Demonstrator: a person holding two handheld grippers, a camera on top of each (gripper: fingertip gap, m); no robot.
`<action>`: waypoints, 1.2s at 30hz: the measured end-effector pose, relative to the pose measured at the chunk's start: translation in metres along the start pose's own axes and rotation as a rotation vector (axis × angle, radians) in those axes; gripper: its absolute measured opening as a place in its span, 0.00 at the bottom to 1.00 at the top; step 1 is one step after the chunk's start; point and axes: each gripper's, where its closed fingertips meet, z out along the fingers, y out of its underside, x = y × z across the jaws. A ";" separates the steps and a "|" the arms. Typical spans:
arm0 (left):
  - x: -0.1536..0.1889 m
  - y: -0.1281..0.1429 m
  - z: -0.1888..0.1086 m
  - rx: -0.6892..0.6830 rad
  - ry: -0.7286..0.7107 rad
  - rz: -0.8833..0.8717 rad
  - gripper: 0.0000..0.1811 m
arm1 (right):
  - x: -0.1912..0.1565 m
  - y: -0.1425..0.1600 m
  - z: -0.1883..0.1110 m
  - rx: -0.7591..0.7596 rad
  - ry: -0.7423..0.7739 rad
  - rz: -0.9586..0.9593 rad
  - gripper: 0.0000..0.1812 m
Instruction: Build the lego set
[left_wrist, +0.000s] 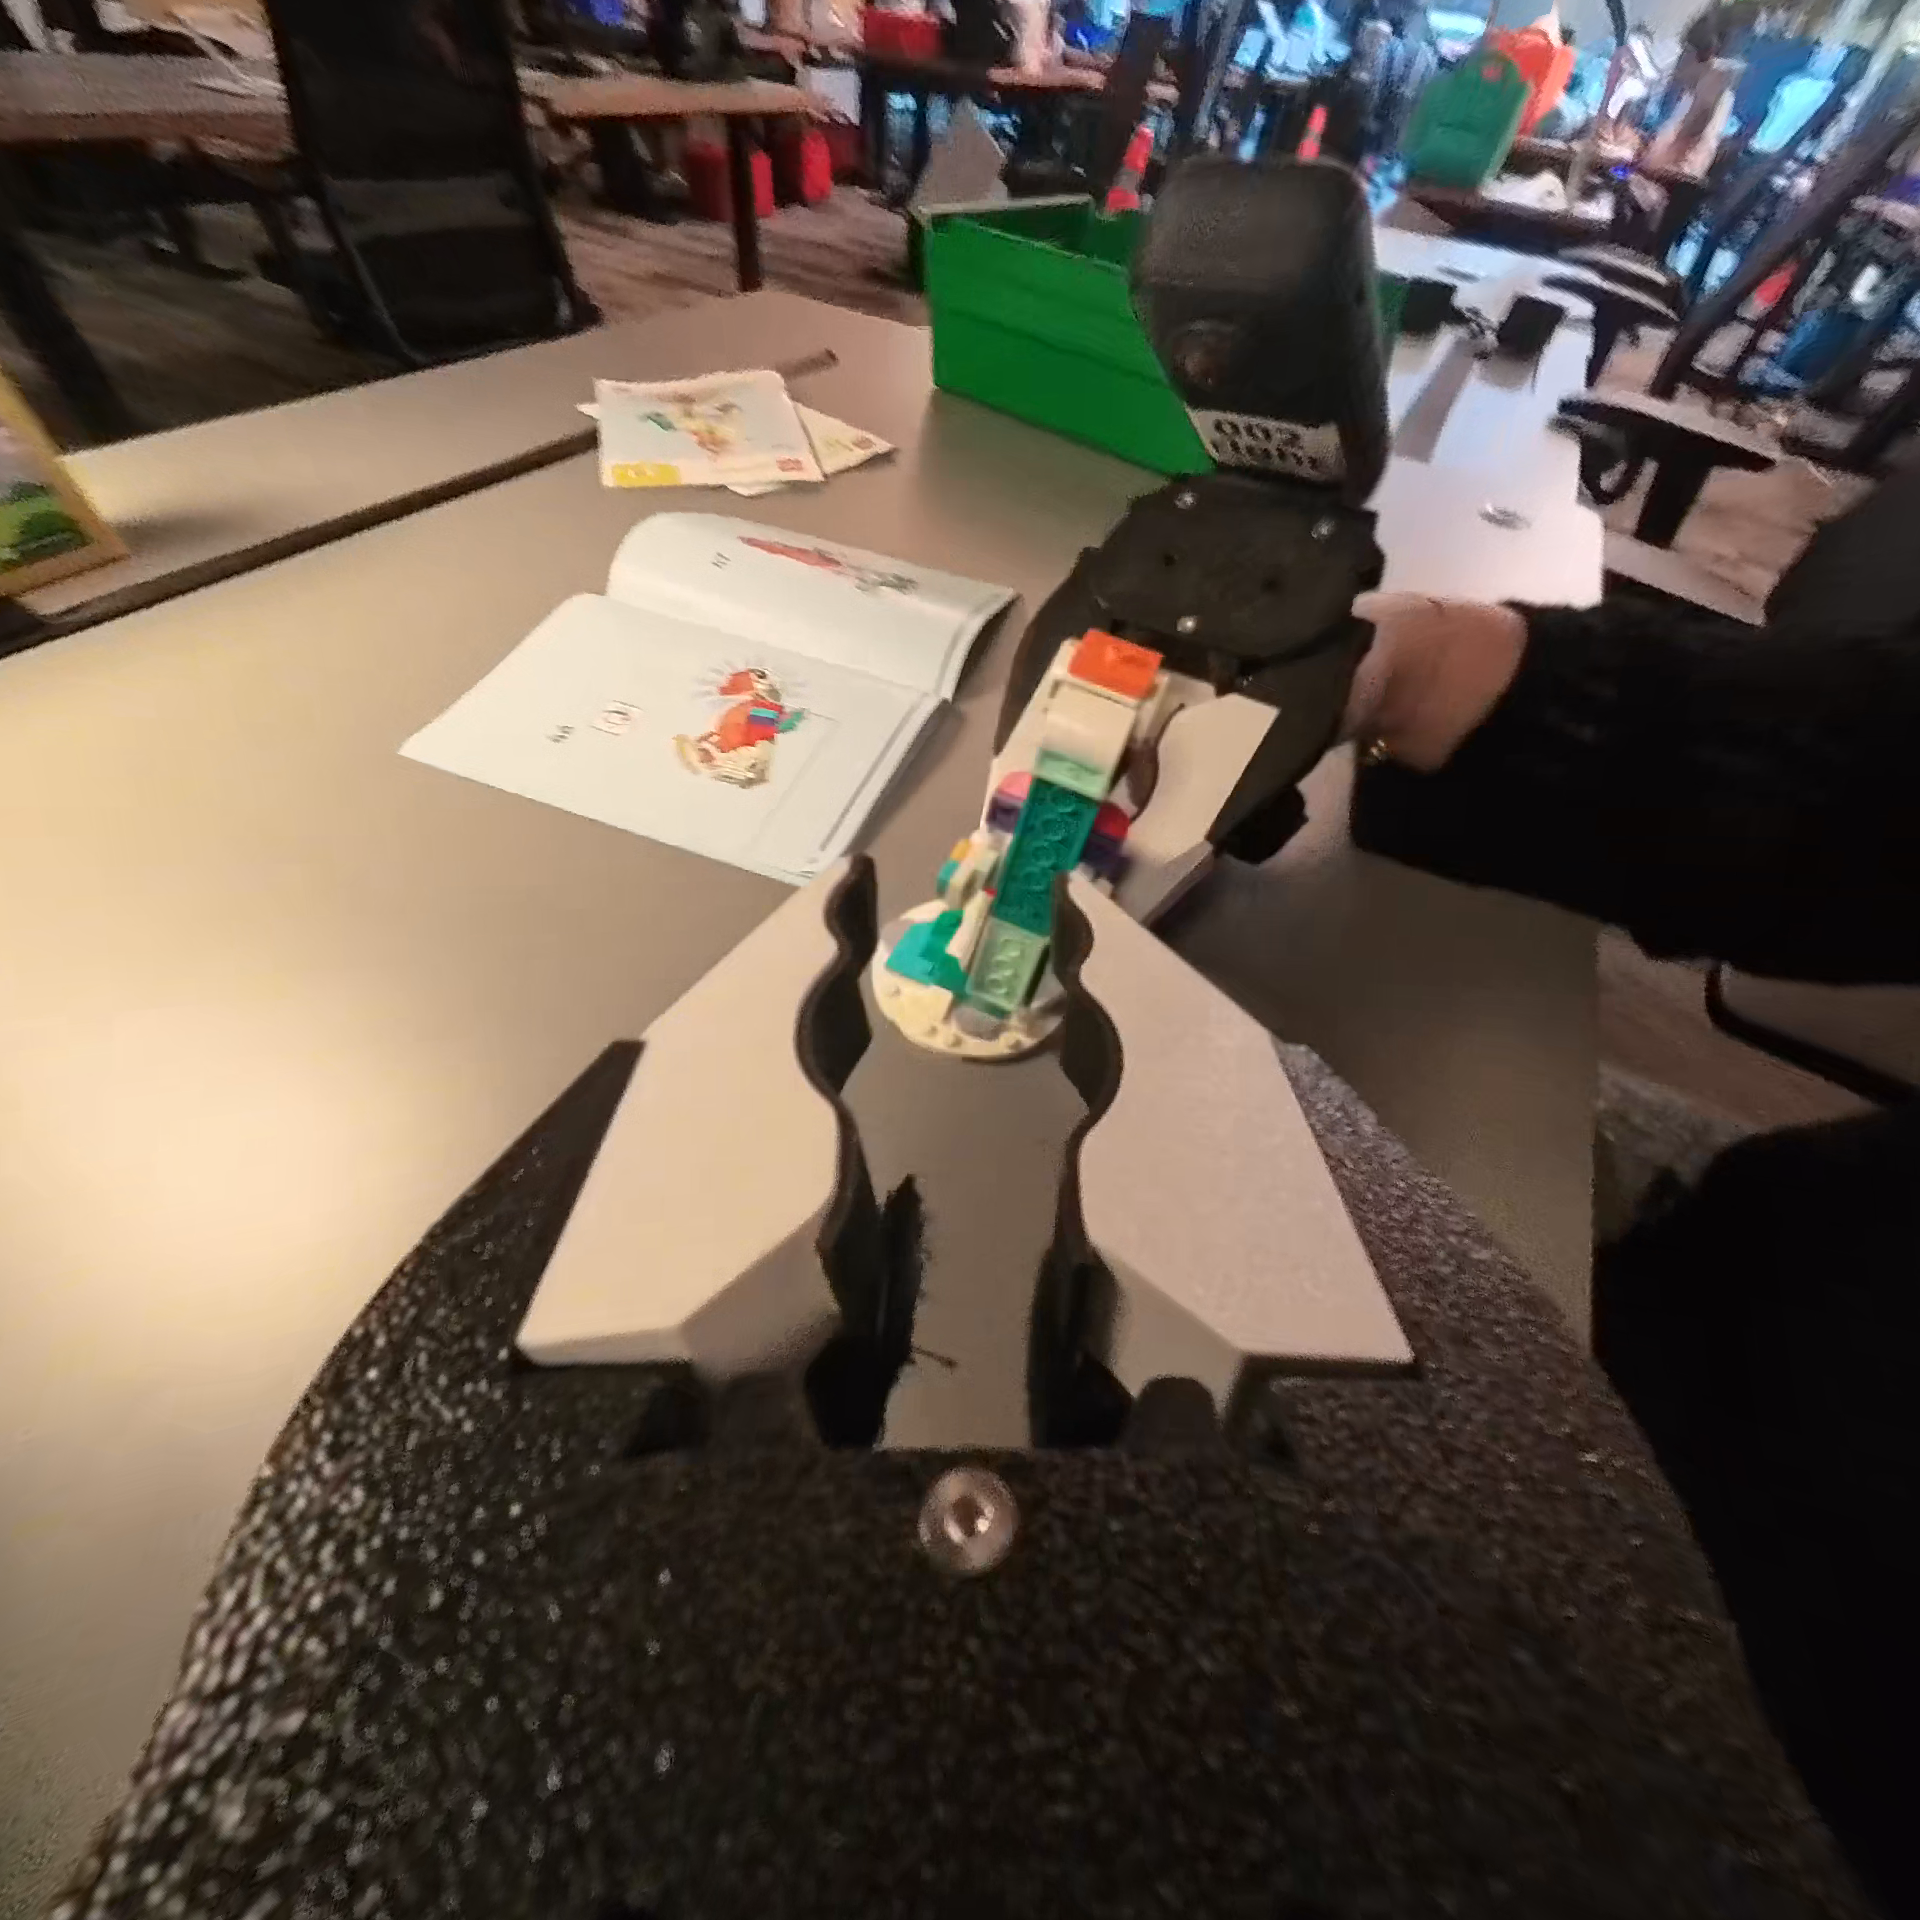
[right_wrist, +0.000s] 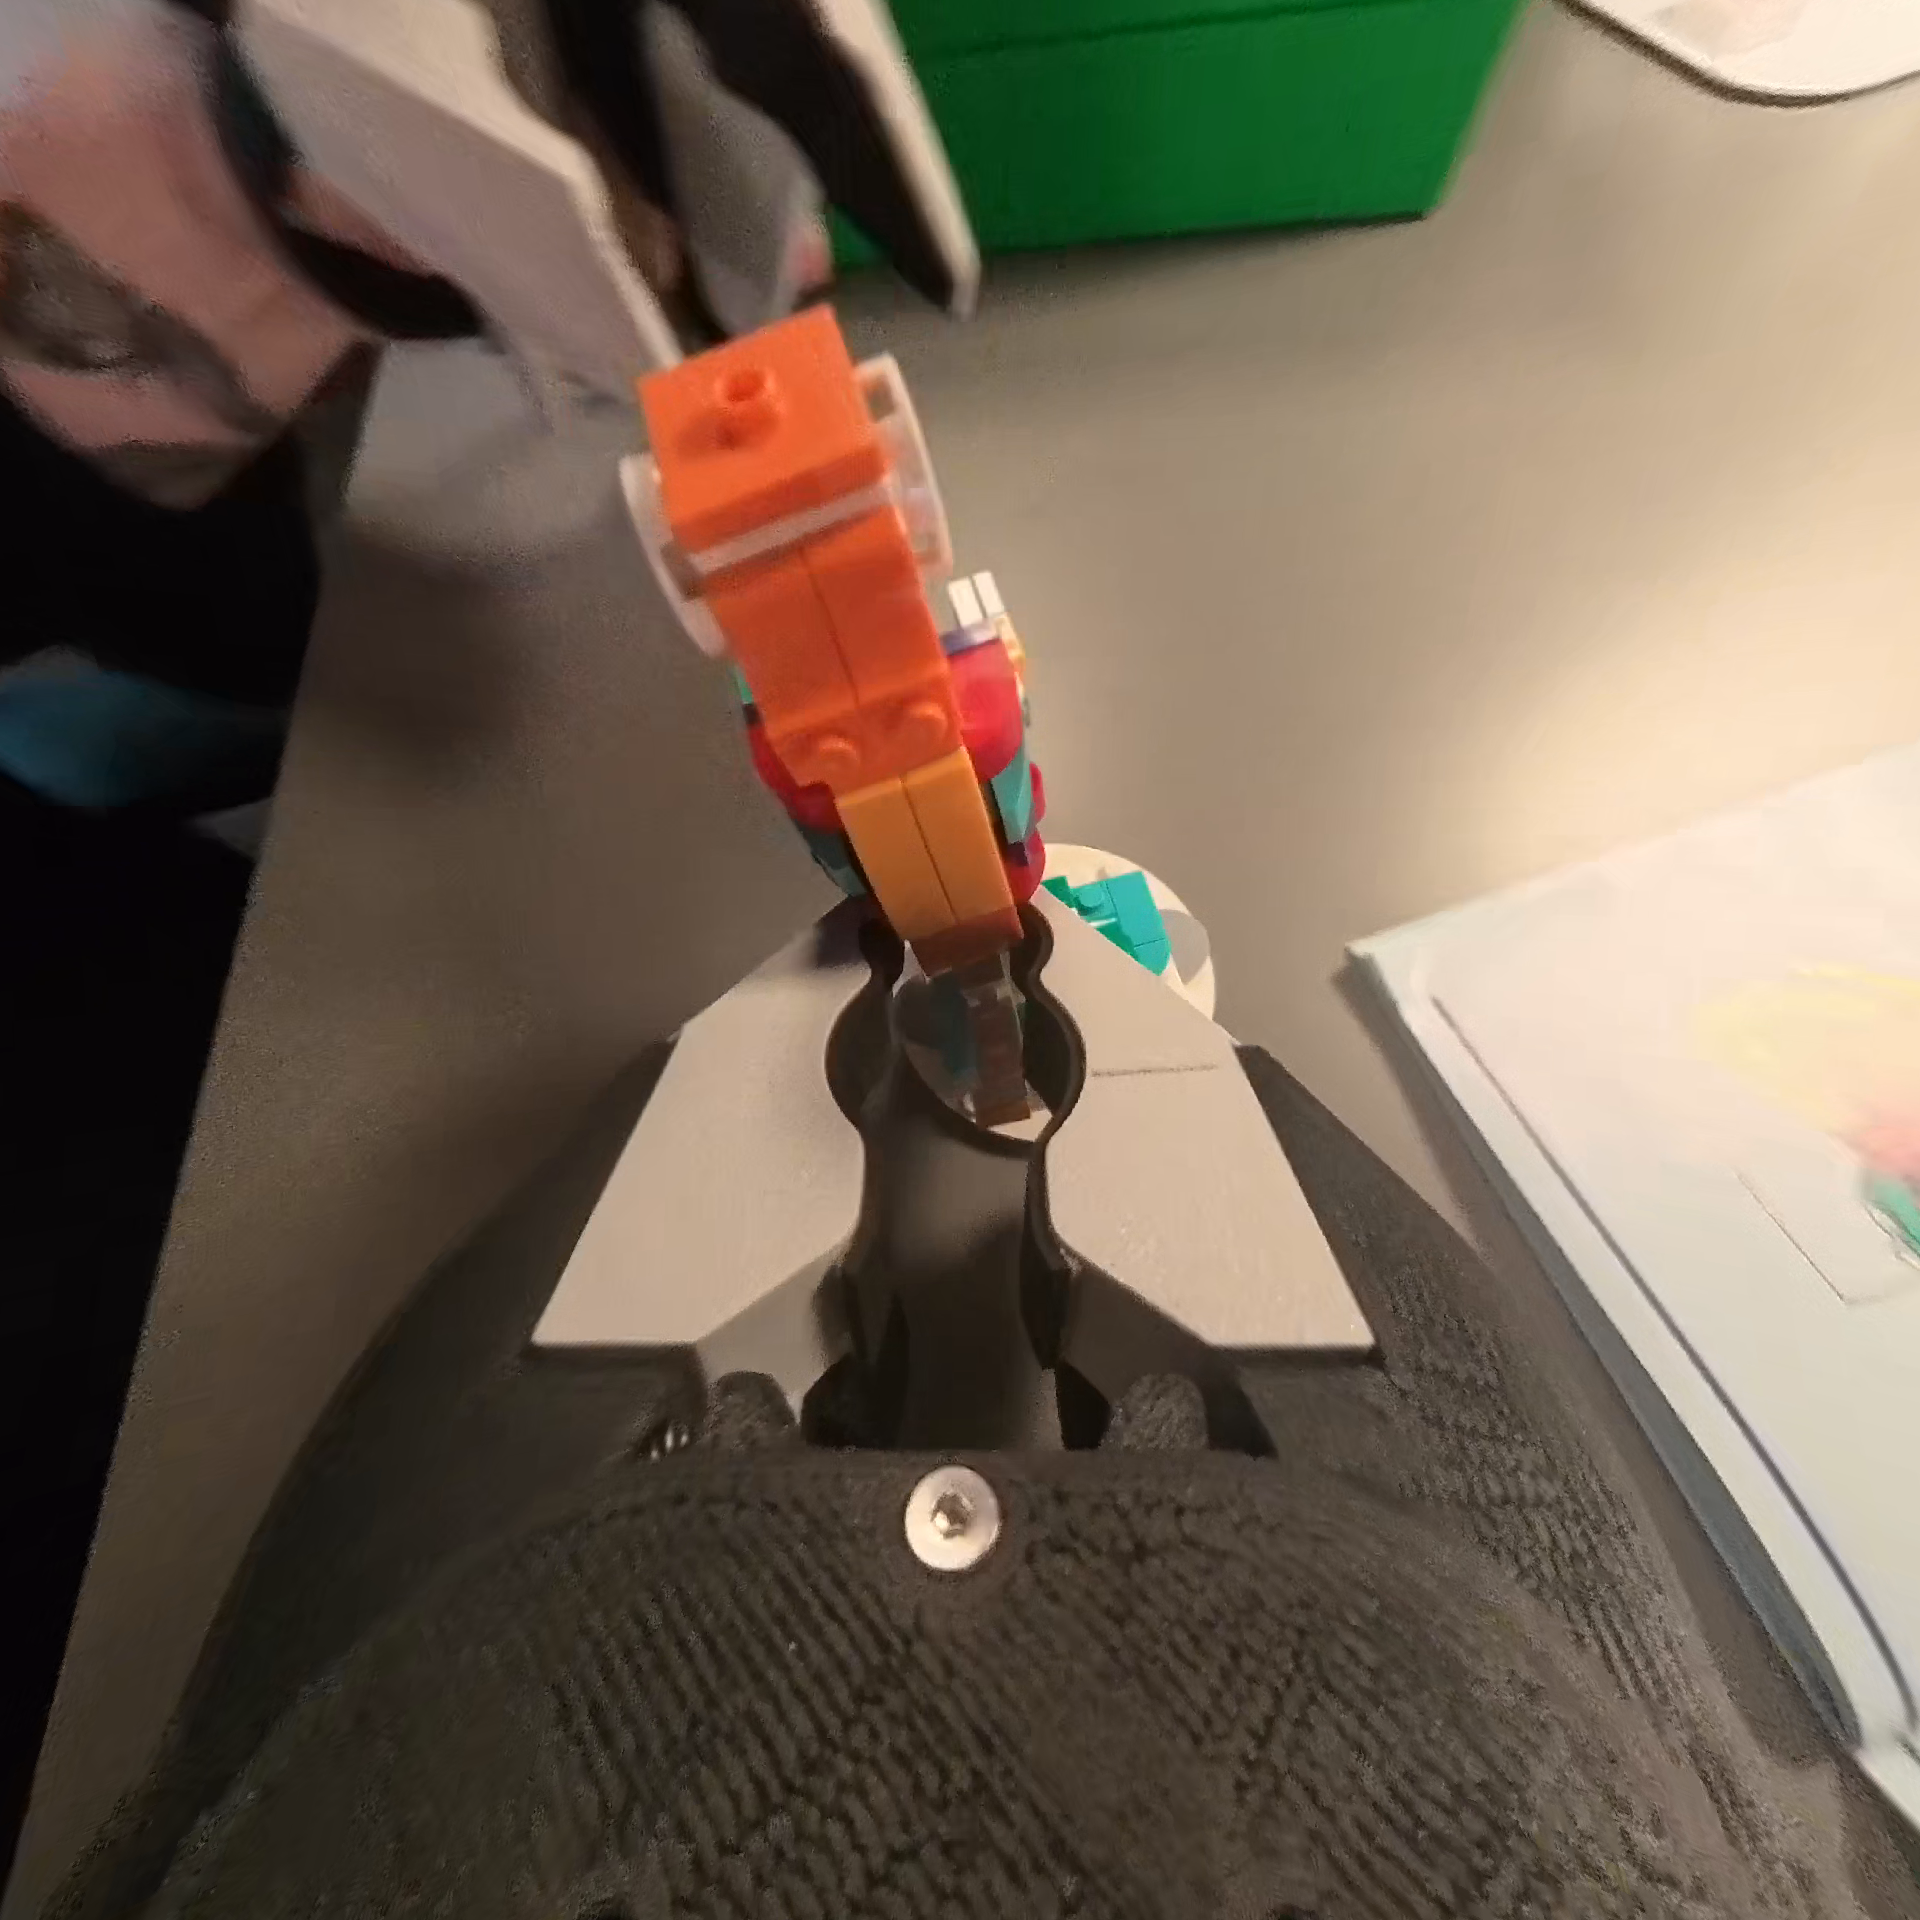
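Note:
A small lego model (left_wrist: 1023, 862) stands on the grey table (left_wrist: 312, 935). It has a white round base, teal bricks up its front and an orange block on top. My left gripper (left_wrist: 966, 894) is open, low over the table, with its tips either side of the model's base. My right gripper (right_wrist: 961, 961) comes down from above and is shut on a thin brown and orange part low on the model (right_wrist: 831, 540). The right gripper also shows in the left wrist view (left_wrist: 1195, 644), and the left gripper shows blurred in the right wrist view (right_wrist: 665, 187).
An open instruction booklet (left_wrist: 727, 707) lies just left of the model and shows in the right wrist view (right_wrist: 1662, 1195). Loose leaflets (left_wrist: 717, 431) lie farther back. A green box (left_wrist: 1039, 332) stands behind. A person's hand (left_wrist: 1439, 675) holds the right gripper. The table edge runs close on the right. My hands' fingertips stand some 8 cm from each other.

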 end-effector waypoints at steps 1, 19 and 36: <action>-0.003 -0.001 -0.004 0.006 -0.025 -0.004 0.18 | 0.006 -0.001 0.000 0.007 0.042 0.024 0.10; 0.002 0.009 -0.018 0.018 -0.156 -0.084 0.19 | 0.006 0.021 -0.024 -0.036 0.025 -0.034 0.28; 0.003 0.012 -0.036 0.024 -0.316 -0.078 0.23 | -0.031 0.003 -0.041 0.065 -0.057 -0.265 0.24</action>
